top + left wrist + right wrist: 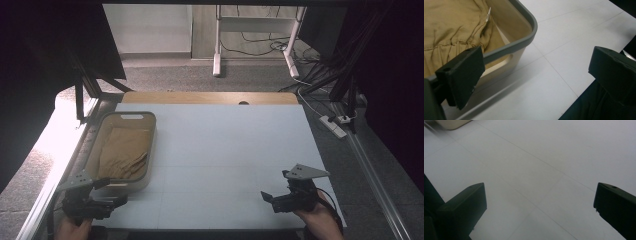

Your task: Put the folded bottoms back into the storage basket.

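A beige basket (pixel 153 145) with a grey rim stands on the left part of the white table (pixel 230 145). Crumpled tan cloth (pixel 122 152) lies inside it. My left gripper (pixel 111 191) is open at the basket's near corner, with nothing between its jaws. In the left gripper view the rim (pixel 524 41) curves just past the left gripper (pixel 536 67), and the cloth (pixel 449 22) bears a small white tag. My right gripper (pixel 275 186) is open and empty over bare table at the near right. The right gripper view has the right gripper (pixel 539 195) spread wide and a corner of the basket (pixel 451 123) far off.
A wooden strip (pixel 210 97) runs along the table's far edge. Black frame posts (pixel 79 102) rise at the left. On the floor to the right lie a power strip (pixel 334 126) and cables (pixel 320 70). A white stand's legs (pixel 217 62) are behind the table.
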`<action>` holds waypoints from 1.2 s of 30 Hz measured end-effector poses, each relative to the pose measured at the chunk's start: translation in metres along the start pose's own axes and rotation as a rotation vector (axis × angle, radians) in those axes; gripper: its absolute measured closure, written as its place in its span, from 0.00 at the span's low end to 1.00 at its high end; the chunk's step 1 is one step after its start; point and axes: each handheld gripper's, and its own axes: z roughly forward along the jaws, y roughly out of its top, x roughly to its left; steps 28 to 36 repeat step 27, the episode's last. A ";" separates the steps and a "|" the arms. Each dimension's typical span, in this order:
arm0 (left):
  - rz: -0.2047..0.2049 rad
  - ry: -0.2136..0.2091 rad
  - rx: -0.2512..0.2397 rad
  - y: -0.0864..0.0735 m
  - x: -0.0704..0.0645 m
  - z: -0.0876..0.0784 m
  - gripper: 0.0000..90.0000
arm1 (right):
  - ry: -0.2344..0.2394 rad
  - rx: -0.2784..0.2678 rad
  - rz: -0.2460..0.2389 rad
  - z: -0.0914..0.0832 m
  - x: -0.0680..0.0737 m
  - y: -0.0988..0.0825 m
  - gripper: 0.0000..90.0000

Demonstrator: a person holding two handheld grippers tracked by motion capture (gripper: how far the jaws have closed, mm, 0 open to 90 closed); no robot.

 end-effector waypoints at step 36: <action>-0.011 -0.021 -0.014 0.001 0.003 0.000 0.01 | -0.133 -0.020 0.111 -0.048 -0.016 -0.032 0.00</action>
